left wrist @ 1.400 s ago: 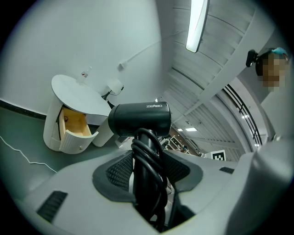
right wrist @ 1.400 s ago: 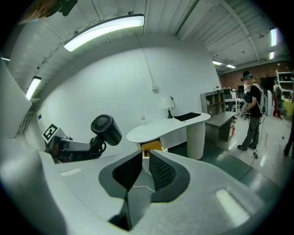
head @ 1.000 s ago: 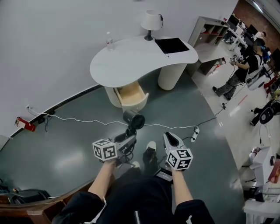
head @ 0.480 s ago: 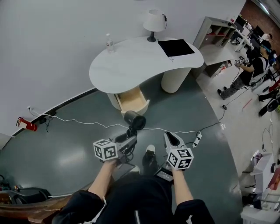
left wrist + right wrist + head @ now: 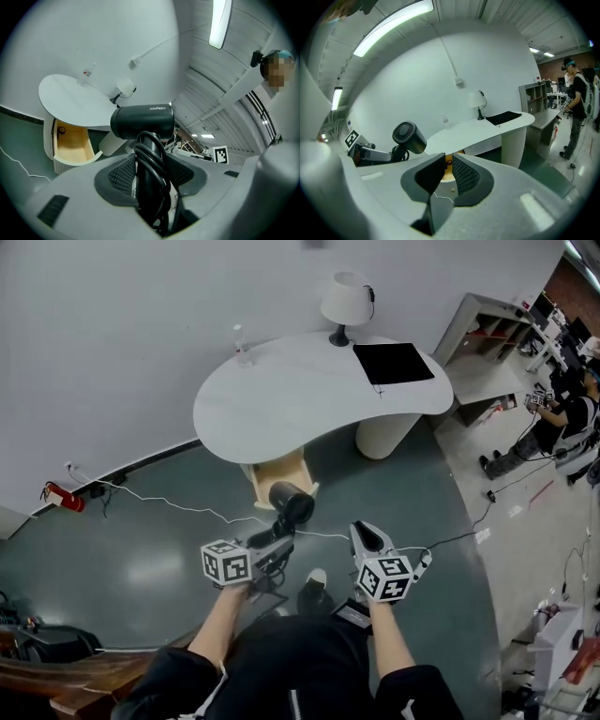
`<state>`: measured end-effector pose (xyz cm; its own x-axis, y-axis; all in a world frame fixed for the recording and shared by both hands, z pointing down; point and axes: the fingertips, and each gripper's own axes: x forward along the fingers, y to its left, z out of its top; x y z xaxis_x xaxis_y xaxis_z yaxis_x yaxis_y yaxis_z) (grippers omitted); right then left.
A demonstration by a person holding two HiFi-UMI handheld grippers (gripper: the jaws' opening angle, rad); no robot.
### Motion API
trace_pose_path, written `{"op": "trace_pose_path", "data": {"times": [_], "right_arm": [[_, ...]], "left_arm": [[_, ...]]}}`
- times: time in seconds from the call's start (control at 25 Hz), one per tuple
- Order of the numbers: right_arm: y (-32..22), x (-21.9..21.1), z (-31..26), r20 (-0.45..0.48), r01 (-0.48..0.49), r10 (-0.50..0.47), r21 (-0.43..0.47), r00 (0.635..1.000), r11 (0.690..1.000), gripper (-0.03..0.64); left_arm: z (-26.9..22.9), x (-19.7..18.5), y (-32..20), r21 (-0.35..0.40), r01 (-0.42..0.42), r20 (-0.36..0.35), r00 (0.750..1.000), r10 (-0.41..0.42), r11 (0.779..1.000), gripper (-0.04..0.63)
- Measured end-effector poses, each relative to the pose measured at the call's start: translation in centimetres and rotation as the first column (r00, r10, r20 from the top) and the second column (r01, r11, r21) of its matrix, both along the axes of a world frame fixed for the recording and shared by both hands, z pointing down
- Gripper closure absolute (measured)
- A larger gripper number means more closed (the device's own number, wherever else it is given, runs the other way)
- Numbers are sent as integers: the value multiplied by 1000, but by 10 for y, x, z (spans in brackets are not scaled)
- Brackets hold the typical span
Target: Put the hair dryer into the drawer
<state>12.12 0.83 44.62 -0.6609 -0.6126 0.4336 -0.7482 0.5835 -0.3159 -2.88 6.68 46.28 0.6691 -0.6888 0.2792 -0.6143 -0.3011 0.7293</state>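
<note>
Fingers (image 5: 123, 174) of the left gripper (image 5: 150, 174): clamped from both sides on the handle of the hair dryer (image 5: 143, 122), around which the black cord is wound. Fingers (image 5: 465, 176) of the right gripper (image 5: 446, 169): brought almost together, only a narrow slit left at the tips, nothing held.

Hair dryer (image 5: 291, 501): one; held upright in the left gripper (image 5: 272, 542) above the floor, barrel uppermost, seen in the head view against the front edge of the drawer (image 5: 278, 472). It is not in the drawer.

Right gripper (image 5: 367, 534): held beside the left one, on its right, and apart from the dryer.

Surroundings, listed left to right in the head view:
- Red fire extinguisher (image 5: 62, 496): one, lying on the floor by the wall.
- White cable (image 5: 169, 506): one, trailed across the floor from the wall toward the dryer, passing in front of the drawer.
- Bottle (image 5: 243, 341): one, clear, upright at the back of the desk.
- Desk (image 5: 281, 404): one, white, with a curved top.
- Drawer (image 5: 70, 146): one, pulled out under the desk, wooden inside; a small dark item lies at its back, which cannot be identified.
- Lamp (image 5: 345, 298): one, white-shaded, on the desk.
- Black mat (image 5: 392, 362): one, flat at the desk's right end.
- Shelf unit (image 5: 487, 322): one, beyond the desk.
- Person (image 5: 574, 420): one, standing at the far right.
</note>
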Motion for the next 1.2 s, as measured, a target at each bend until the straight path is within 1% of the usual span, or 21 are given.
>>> {"op": "trace_pose_path", "data": {"times": [0.32,0.44,0.64,0.88,1.08,1.2], "right_arm": [[-65,8,4,3,85,-85,-3,996,996,581],[-75,5,8,15,106,-106,-11,994,994,581],[-83,-7,12,30,137,-137,-24,990,990,581],[-89,-18,17,34,151,-149,-39,988,988,581],[-100,-21,22,23,117,-116,-51,993,992,581],[-108,-29,24,11,101,-100,-58,995,993,581]], "left_arm": [[-1,10,-54,5,67,14,998,-67,998,393],[0,11,-63,1,85,23,996,-85,996,392],[-4,7,-73,4,91,52,994,-92,996,392],[-3,-1,-86,8,55,109,993,-56,998,393],[6,-6,-96,-1,6,116,993,-6,1000,393],[13,-13,-105,-13,-32,132,991,33,999,393]]}}
